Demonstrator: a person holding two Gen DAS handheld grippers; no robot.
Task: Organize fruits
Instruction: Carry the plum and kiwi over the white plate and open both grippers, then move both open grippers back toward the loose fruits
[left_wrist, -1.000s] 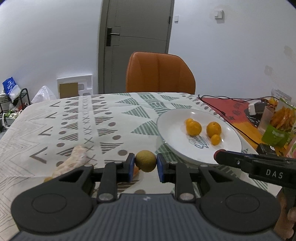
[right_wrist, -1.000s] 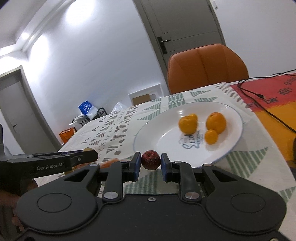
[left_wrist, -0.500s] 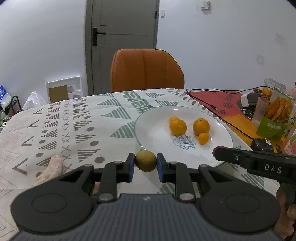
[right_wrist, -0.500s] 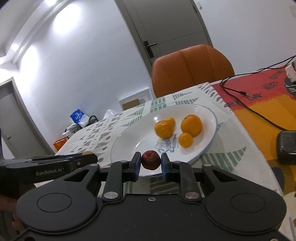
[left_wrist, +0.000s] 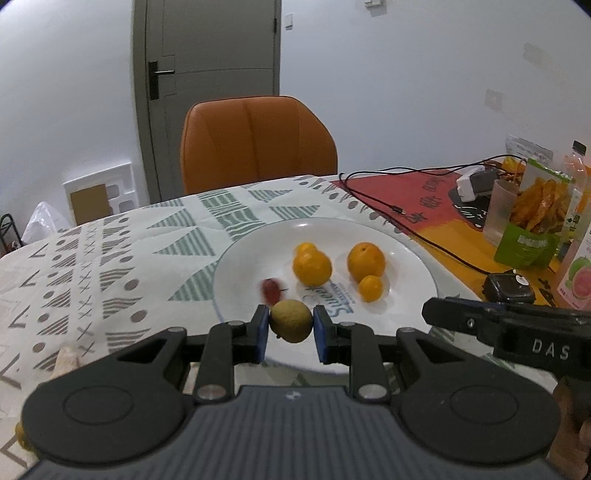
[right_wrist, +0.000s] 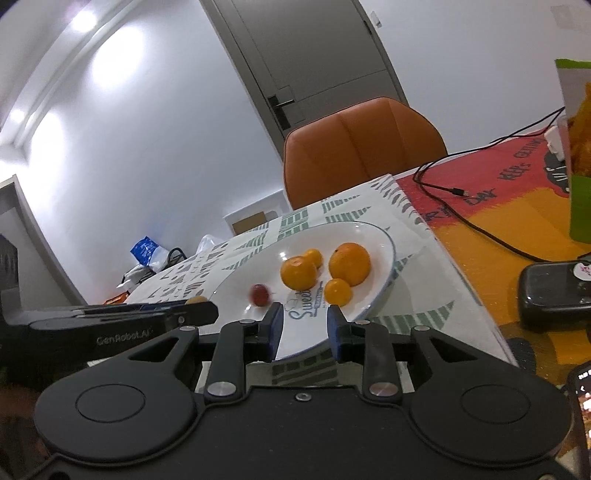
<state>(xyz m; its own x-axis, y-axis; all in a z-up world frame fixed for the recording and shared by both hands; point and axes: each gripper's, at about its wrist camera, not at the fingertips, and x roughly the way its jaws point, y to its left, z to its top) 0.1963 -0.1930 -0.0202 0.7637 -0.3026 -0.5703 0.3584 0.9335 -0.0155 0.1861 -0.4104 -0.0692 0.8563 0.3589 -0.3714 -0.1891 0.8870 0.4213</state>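
**Fruit plate and two tongs: holdings at this moment**

Left tongs (left_wrist: 290, 328): closed on a greenish-brown fruit (left_wrist: 290, 321), held over the near rim of the white plate (left_wrist: 236, 266). Right tongs (right_wrist: 305, 329): pads parted, nothing between them, poised at the plate's near edge. Plate contents: four oranges (right_wrist: 298, 273) of mixed size grouped near the middle; one small red fruit (right_wrist: 259, 294), blurred, to their left. Plate stood on the table (left_wrist: 110, 258) with patterned cloth; orange chair (left_wrist: 255, 140) behind
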